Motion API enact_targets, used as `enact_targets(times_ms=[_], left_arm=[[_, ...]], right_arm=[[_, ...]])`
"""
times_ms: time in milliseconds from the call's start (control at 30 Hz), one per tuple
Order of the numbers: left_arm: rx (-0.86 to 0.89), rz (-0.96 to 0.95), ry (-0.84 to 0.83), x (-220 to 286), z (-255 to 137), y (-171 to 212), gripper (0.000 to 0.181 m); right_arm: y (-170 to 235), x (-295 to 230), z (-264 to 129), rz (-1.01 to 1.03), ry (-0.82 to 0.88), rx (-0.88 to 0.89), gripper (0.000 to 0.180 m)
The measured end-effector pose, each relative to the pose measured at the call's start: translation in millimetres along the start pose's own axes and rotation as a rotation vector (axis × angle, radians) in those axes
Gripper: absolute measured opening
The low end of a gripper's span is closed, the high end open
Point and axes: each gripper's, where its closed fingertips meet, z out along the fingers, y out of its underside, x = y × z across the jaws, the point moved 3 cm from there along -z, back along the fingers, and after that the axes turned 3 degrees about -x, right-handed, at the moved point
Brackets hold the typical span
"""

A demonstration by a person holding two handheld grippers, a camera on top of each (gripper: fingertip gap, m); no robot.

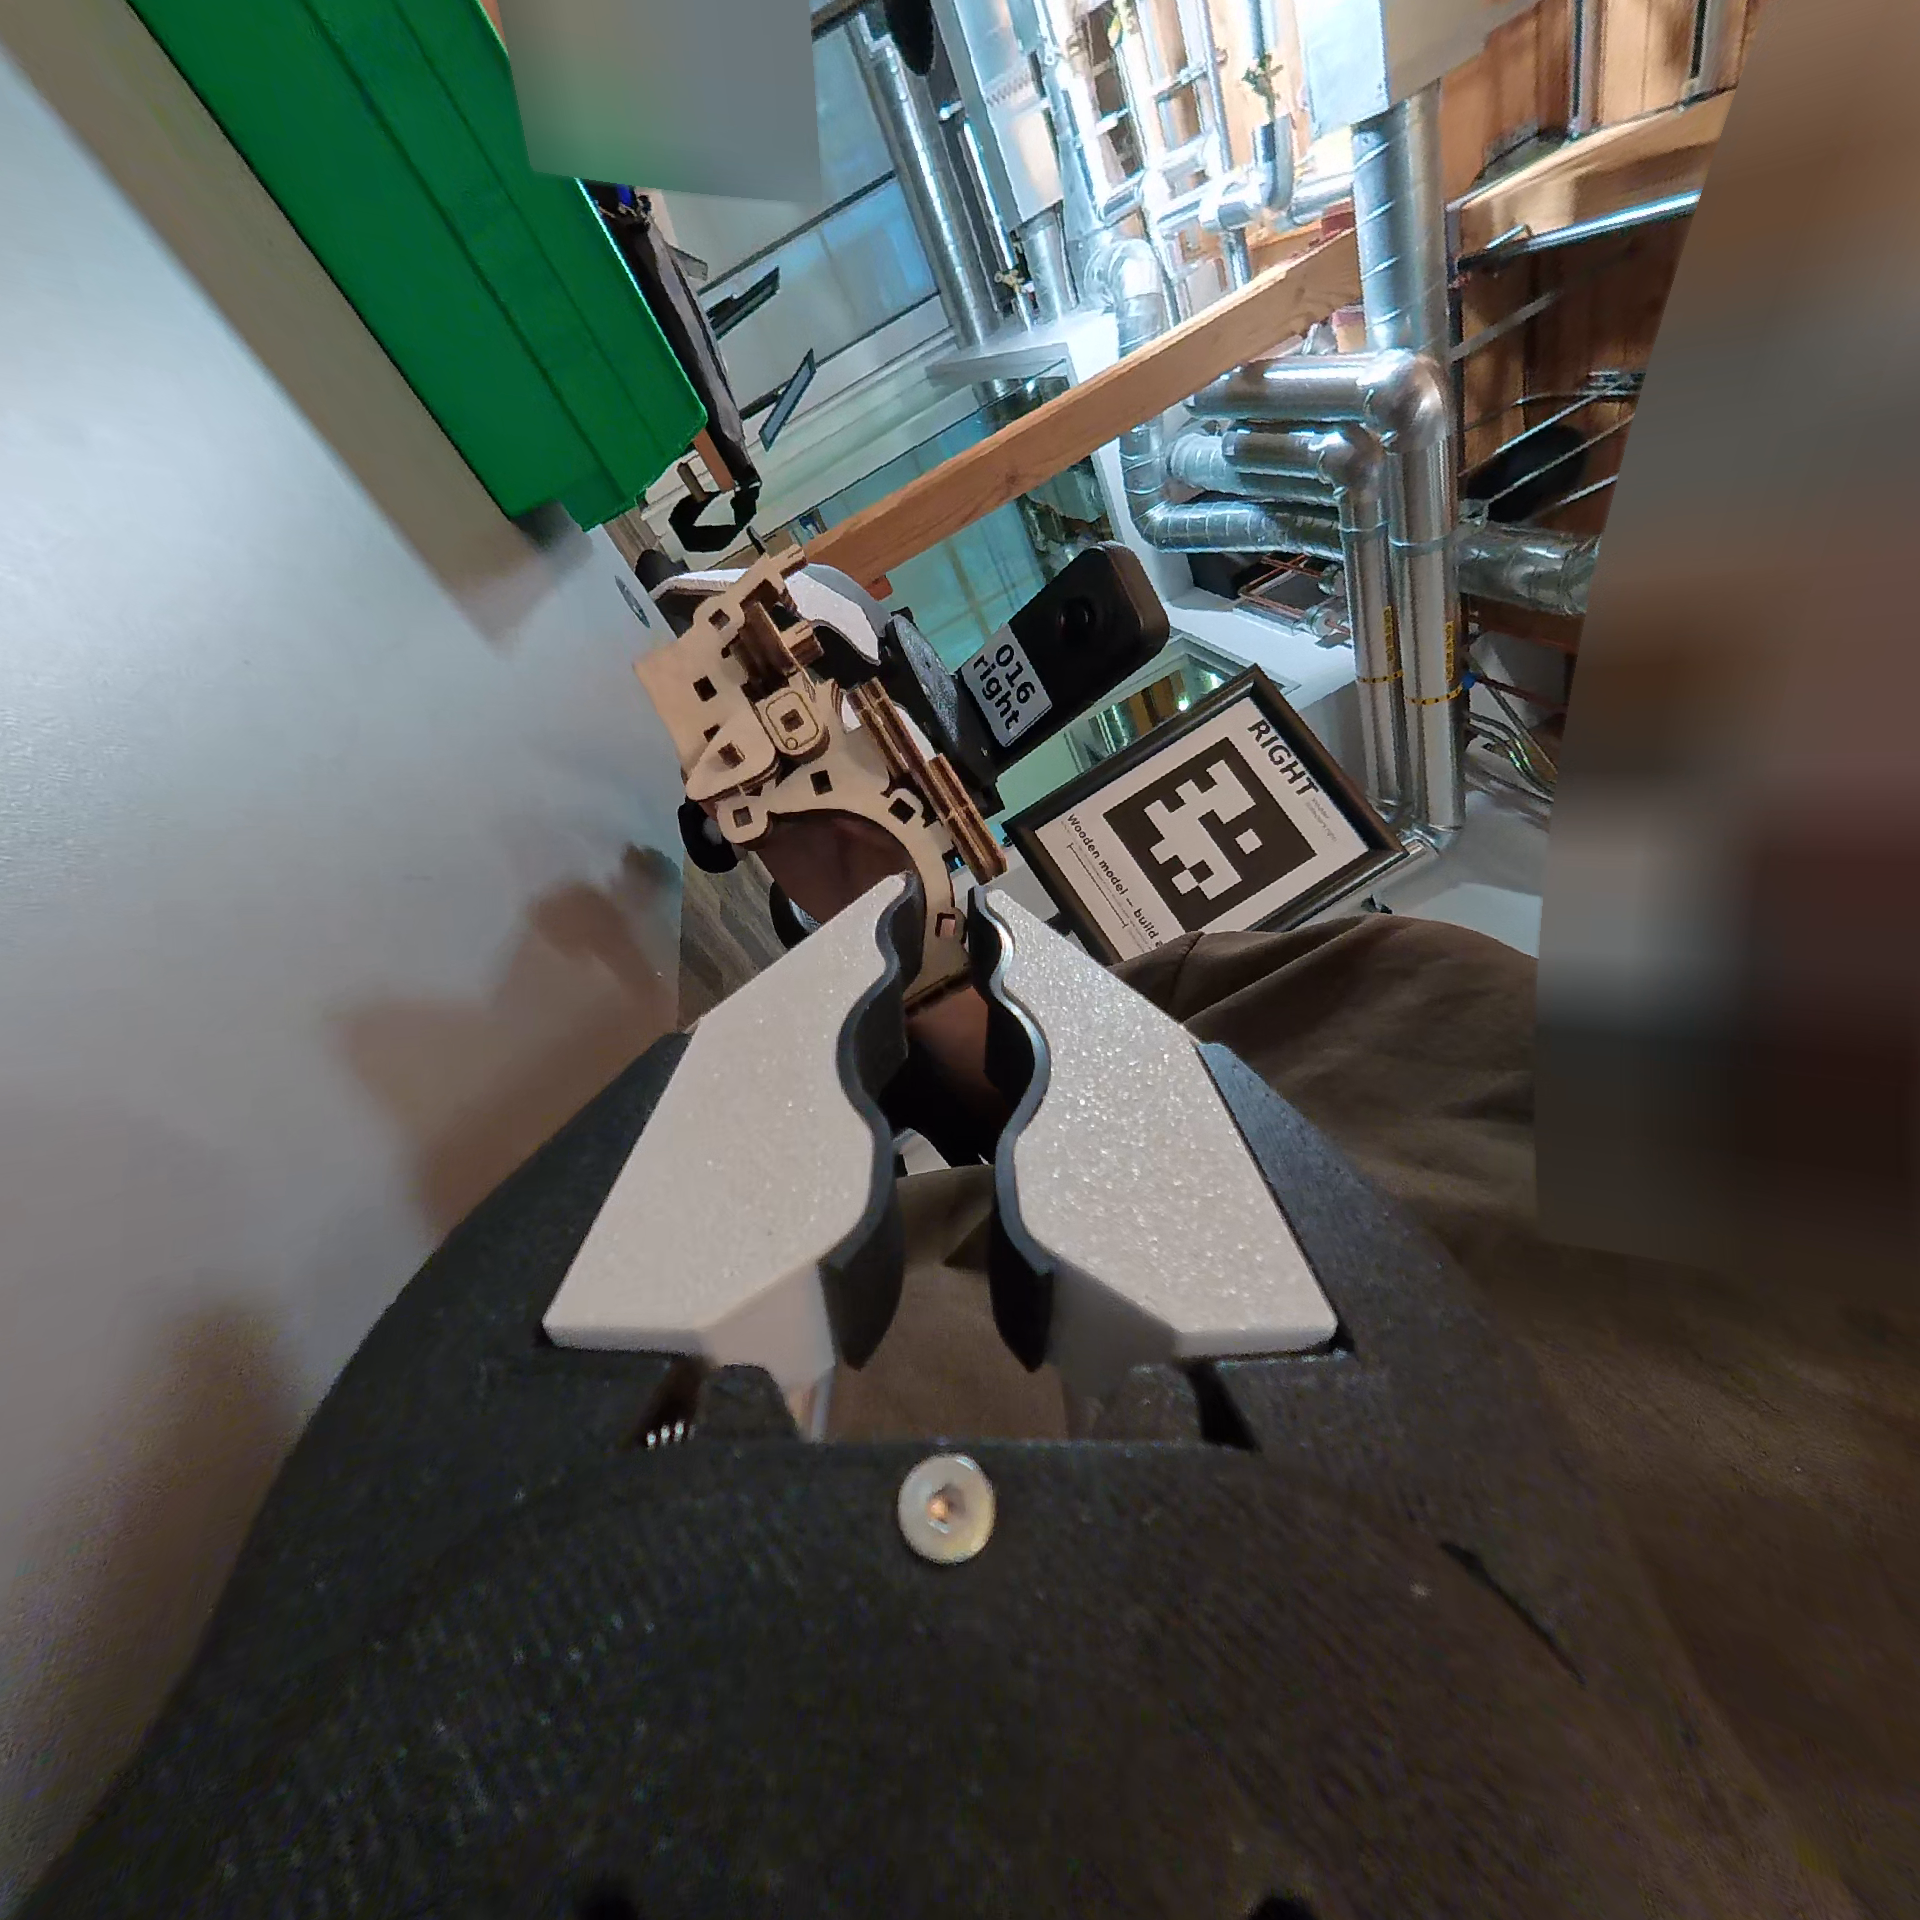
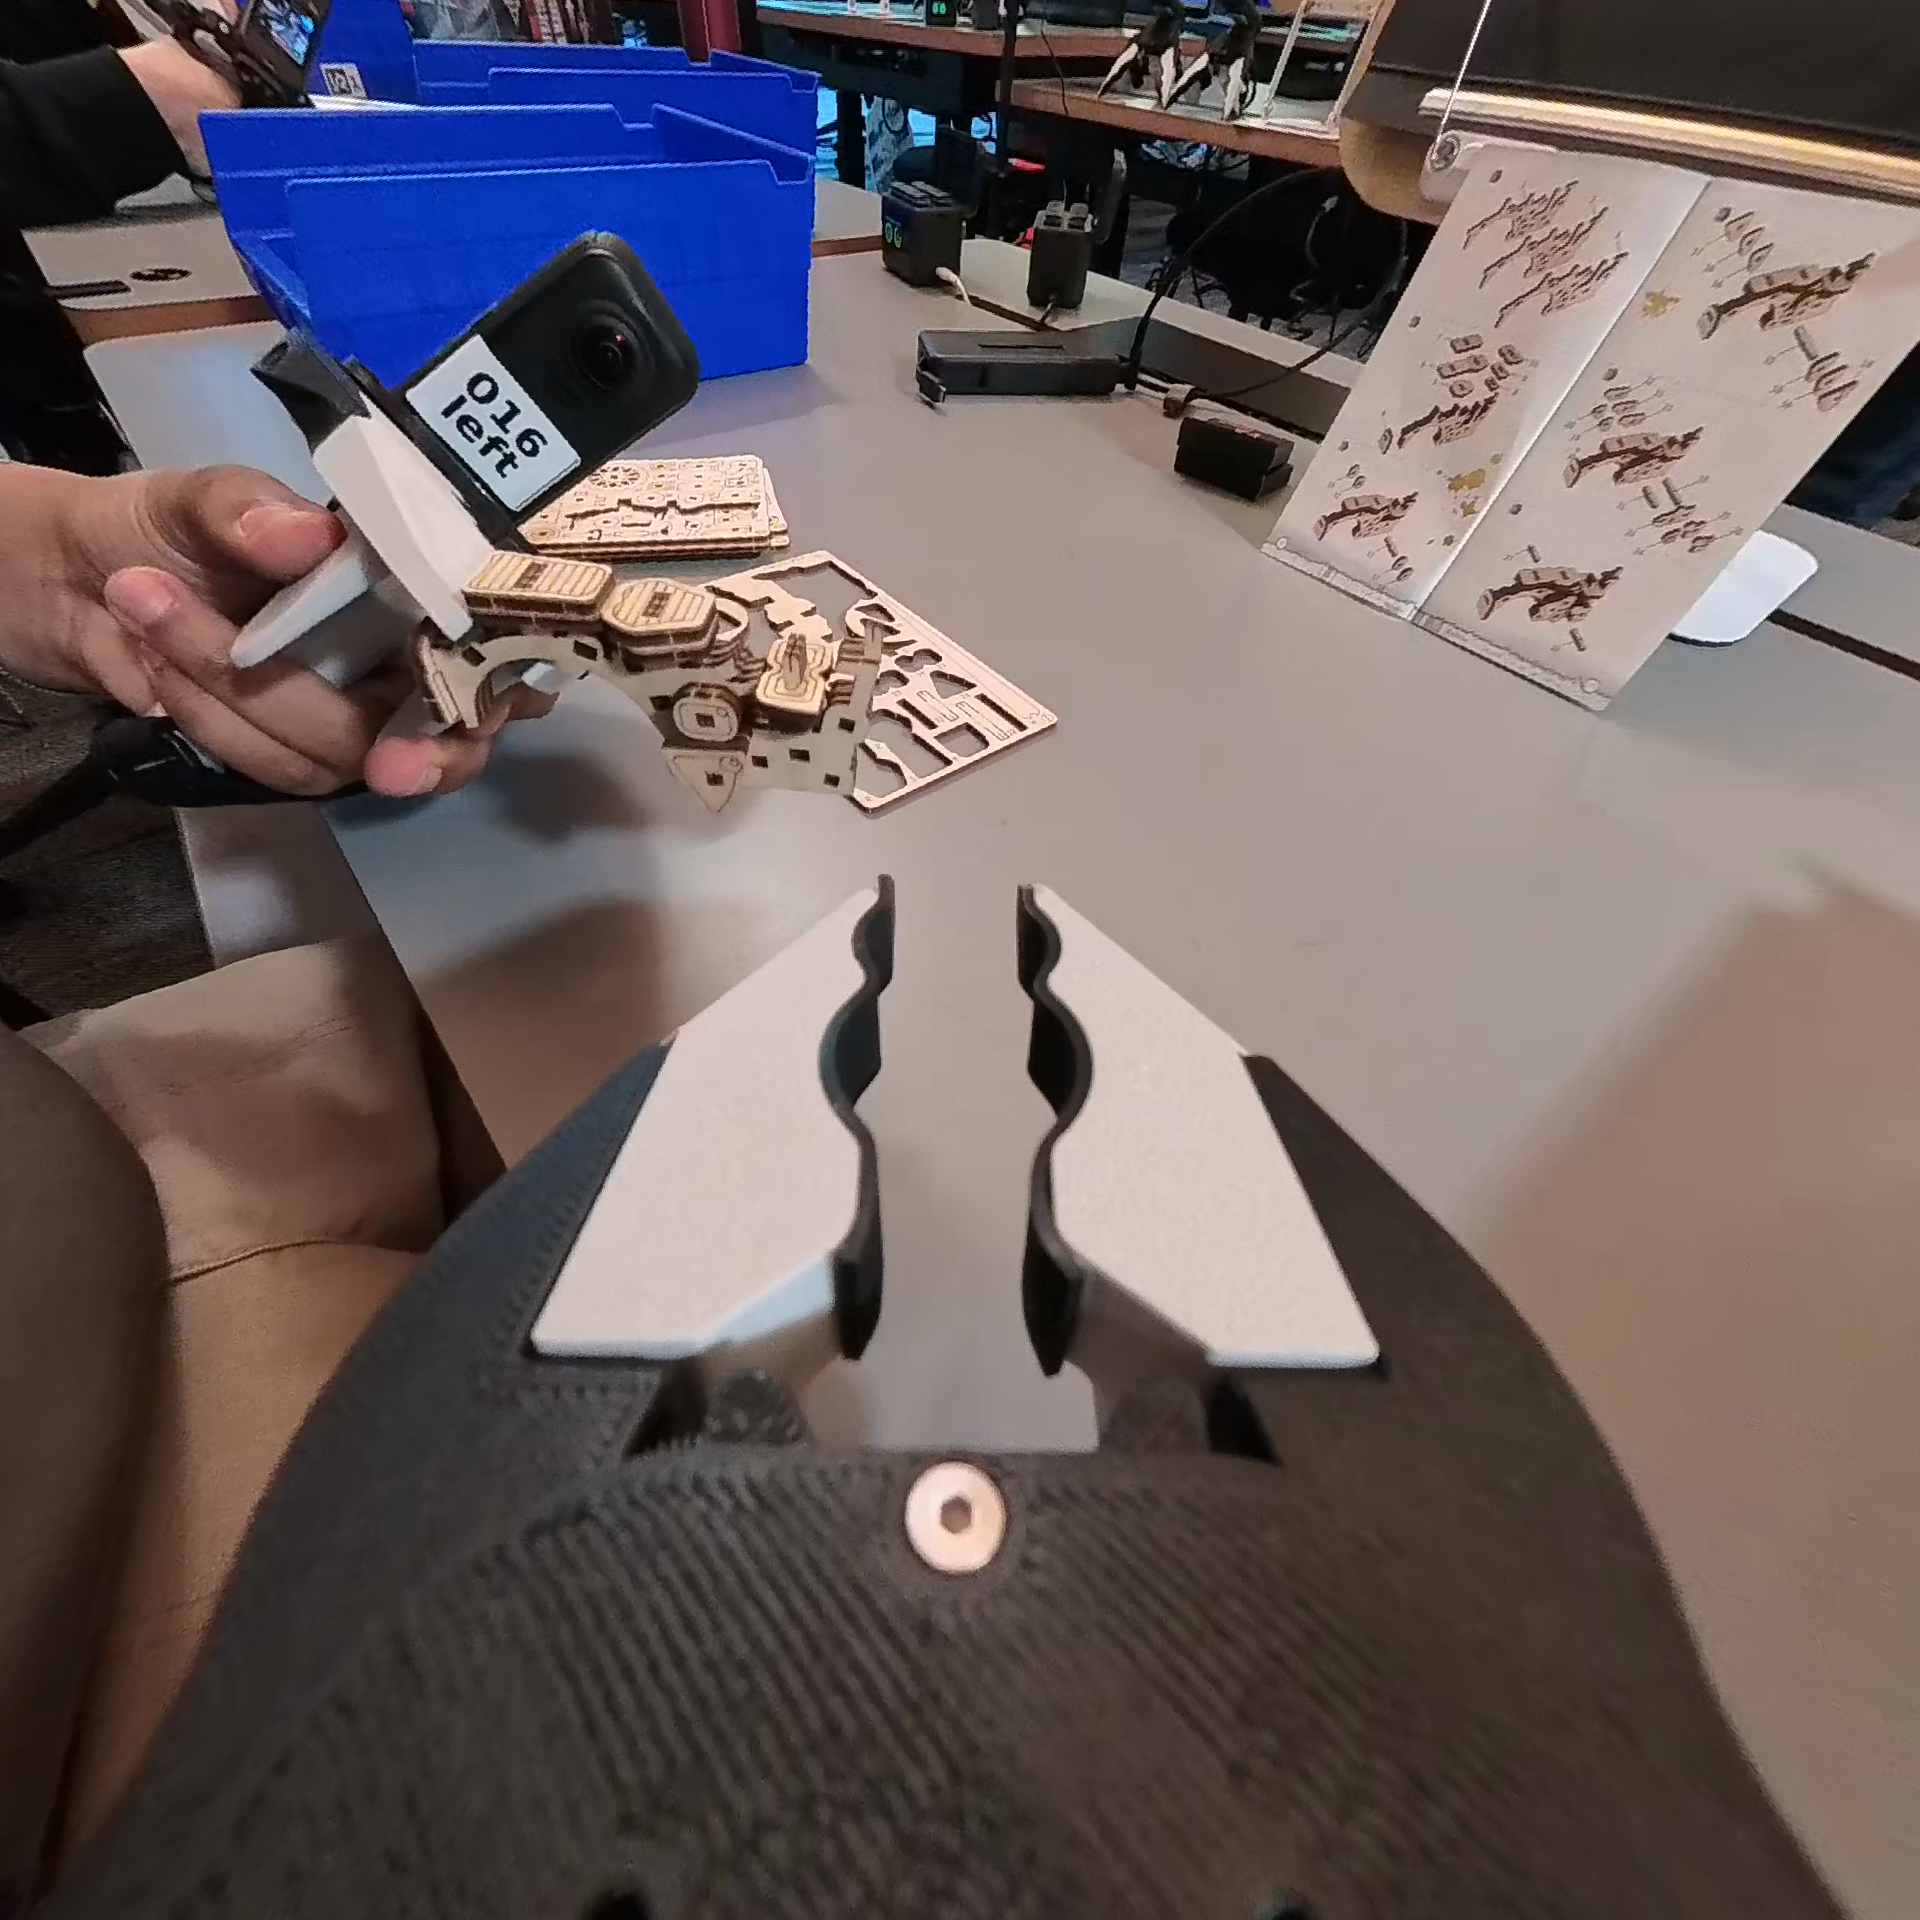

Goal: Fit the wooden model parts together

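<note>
Partly built wooden model: held aloft over the near left part of the grey counter, clear of its surface, pinched by the left tool, whose fingers are closed on the model's curved thin end. The grip at that end leaves the body, with its open square slots, exposed toward the right tool, probably so further pieces can be pressed in. A bare hand grips the left tool's handle. Right tool: fingers apart with nothing between them, hovering low over the counter near the model, seemingly free to fetch a part. Punched-out parts sheet: flat on the counter just behind the model, mostly emptied. Stack of uncut parts sheets: flat, farther back, within reach. Assembly instruction sheet: propped upright on the right, facing the worker for reference. Blue bin: behind, at the counter's far left.
</note>
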Motion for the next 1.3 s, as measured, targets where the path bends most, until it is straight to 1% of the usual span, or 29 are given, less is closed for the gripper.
enact_targets(times_ms=[567,767,867,967,1033,1133,1300], left_arm=[[-0.009,-0.058,0.015,-4,1,2,0.004],[-0.038,-0.098,0.047,-3,2,6,0.004],[-0.051,-0.106,0.048,-3,3,8,0.004],[-0.065,-0.115,0.052,-4,4,10,0.004],[-0.070,-0.121,0.057,-4,4,10,0.004],[-0.079,-0.131,0.067,-3,5,12,0.004],[-0.101,-0.140,0.078,-3,6,15,0.004]], right_arm=[[1,-3,2,0.002,-0.012,-0.006,0.025],[-1,-4,1,0.047,-0.047,0.013,0.032],[-5,2,-4,0.096,-0.049,0.055,0.041],[-13,4,-13,0.179,-0.114,0.133,0.041],[-16,1,-15,0.268,-0.206,0.173,0.041],[-17,-4,-15,0.385,-0.321,0.186,0.038],[-13,-11,-11,0.400,-0.369,0.153,0.031]])
